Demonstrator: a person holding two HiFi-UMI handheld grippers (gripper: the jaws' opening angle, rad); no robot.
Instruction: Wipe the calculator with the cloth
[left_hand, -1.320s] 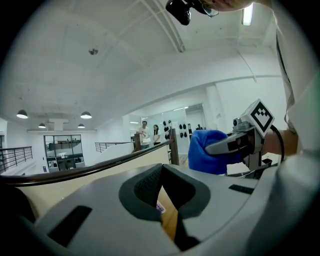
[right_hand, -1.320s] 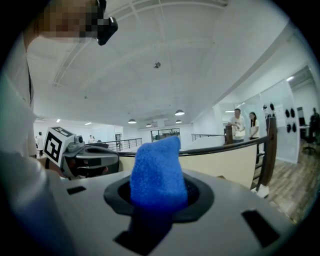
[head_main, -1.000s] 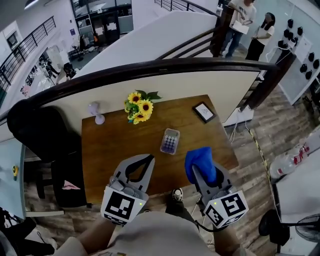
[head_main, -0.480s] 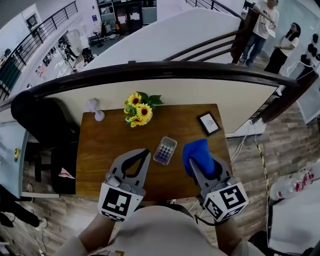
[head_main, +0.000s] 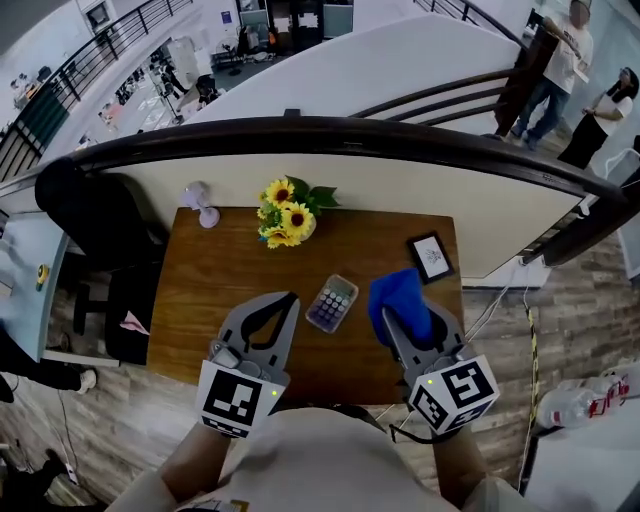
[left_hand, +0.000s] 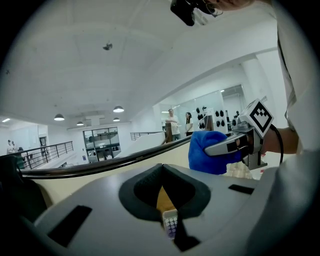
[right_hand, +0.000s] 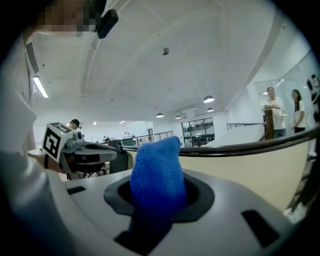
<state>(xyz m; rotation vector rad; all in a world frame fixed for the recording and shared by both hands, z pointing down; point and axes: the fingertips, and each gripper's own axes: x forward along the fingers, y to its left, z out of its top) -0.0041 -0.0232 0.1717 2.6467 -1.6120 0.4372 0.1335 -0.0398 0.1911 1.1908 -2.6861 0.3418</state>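
Blue cloth (head_main: 395, 290) in right gripper (head_main: 406, 320), calculator (head_main: 332, 302) just beside, apparently apart.

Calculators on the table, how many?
1. The calculator lies on the table, between the left gripper and the blue cloth. Part of the tabletop is hidden.

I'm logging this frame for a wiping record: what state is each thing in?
left gripper: shut, holding nothing
right gripper: shut on the cloth
cloth: bunched up in the right gripper's jaws, clear of the calculator
calculator: lying keys up on the table, untouched
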